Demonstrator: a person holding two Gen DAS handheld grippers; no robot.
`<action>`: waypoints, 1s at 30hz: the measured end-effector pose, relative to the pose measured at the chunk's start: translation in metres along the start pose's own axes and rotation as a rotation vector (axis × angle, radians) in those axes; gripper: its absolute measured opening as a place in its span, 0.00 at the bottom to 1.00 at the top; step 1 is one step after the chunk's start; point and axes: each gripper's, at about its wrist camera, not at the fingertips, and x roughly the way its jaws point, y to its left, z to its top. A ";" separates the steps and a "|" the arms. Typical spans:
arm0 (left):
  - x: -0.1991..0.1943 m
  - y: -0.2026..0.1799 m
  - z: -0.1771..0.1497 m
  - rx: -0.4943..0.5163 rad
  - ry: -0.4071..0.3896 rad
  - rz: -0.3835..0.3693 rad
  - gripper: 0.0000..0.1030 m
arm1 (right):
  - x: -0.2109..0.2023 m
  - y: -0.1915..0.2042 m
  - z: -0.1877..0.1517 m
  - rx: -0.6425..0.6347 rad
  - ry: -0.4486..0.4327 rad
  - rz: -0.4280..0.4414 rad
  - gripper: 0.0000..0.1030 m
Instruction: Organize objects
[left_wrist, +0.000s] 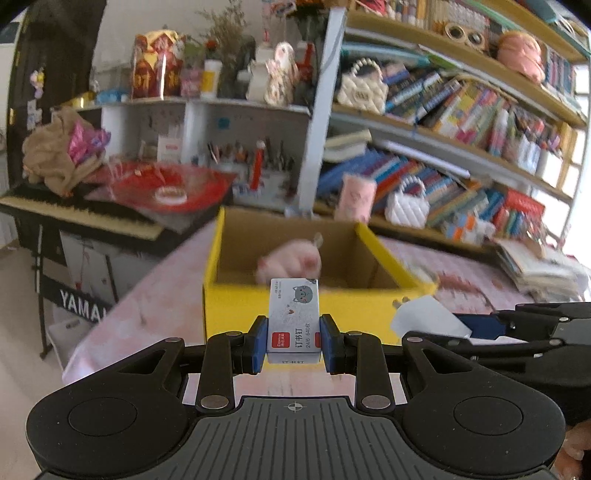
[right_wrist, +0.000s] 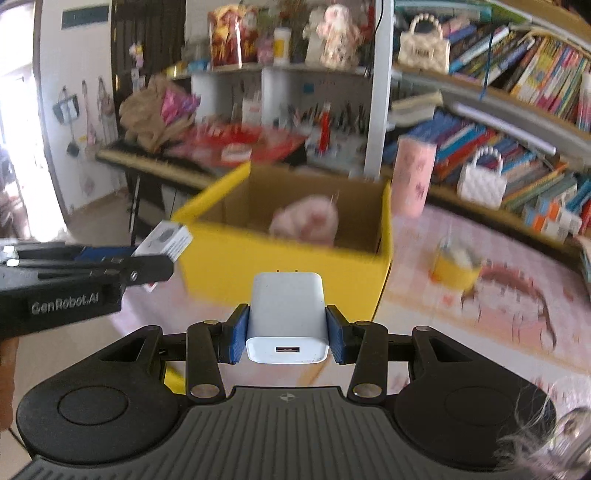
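Note:
My left gripper (left_wrist: 294, 341) is shut on a small grey staple box (left_wrist: 293, 317) with a cat drawing, its blue pads pressing both sides. My right gripper (right_wrist: 287, 334) is shut on a white USB charger plug (right_wrist: 287, 317), prongs pointing forward. Ahead of both stands an open yellow cardboard box (left_wrist: 236, 299) (right_wrist: 229, 254) on the pink tablecloth, with a pink plush toy (left_wrist: 290, 258) (right_wrist: 306, 219) inside. In the right wrist view the left gripper (right_wrist: 159, 254) comes in from the left with the staple box (right_wrist: 164, 238). The charger (left_wrist: 424, 317) also shows at the right of the left wrist view.
A pink cup (right_wrist: 412, 173) stands right of the box, and a small yellow item (right_wrist: 454, 267) lies on the cloth (right_wrist: 480, 314). Crowded bookshelves (left_wrist: 461, 110) fill the back right. A keyboard piano (left_wrist: 74, 214) piled with red packaging (left_wrist: 166, 184) stands back left.

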 end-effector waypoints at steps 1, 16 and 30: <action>0.005 0.000 0.006 -0.002 -0.011 0.004 0.27 | 0.004 -0.004 0.009 0.002 -0.015 0.000 0.39; 0.106 -0.009 0.040 -0.014 0.026 0.093 0.27 | 0.103 -0.061 0.073 -0.047 -0.008 0.041 0.40; 0.162 -0.011 0.024 0.056 0.211 0.191 0.27 | 0.191 -0.065 0.081 -0.183 0.178 0.111 0.40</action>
